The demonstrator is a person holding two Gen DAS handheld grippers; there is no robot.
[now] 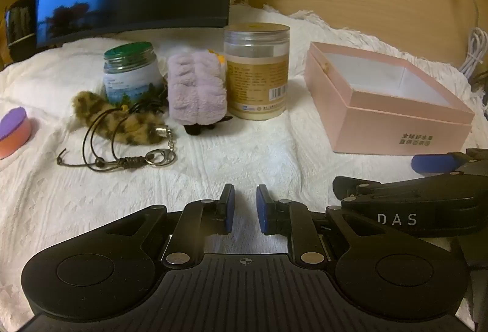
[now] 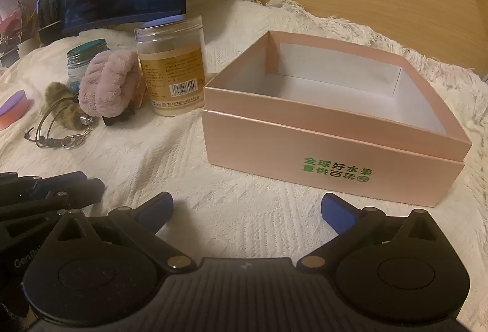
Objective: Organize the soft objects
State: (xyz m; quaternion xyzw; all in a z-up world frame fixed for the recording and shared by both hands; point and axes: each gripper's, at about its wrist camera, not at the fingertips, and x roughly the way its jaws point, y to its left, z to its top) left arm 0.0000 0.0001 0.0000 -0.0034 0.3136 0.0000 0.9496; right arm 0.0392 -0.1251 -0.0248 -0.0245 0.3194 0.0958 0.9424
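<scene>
Left gripper (image 1: 245, 208) narrowly parted, right gripper (image 2: 247, 210) wide (both empty); plush (image 1: 197, 88) at 11 o'clock: pinch mid-body, avoiding jars, toward box (image 2: 332, 146).

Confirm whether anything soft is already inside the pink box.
No. The pink box shows only its bare white interior, while the lilac plush sits outside on the white cloth.

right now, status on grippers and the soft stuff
Left gripper and right gripper open, empty. Purple plush and leopard keychain on blanket; pink box empty. Nothing blocking.
</scene>
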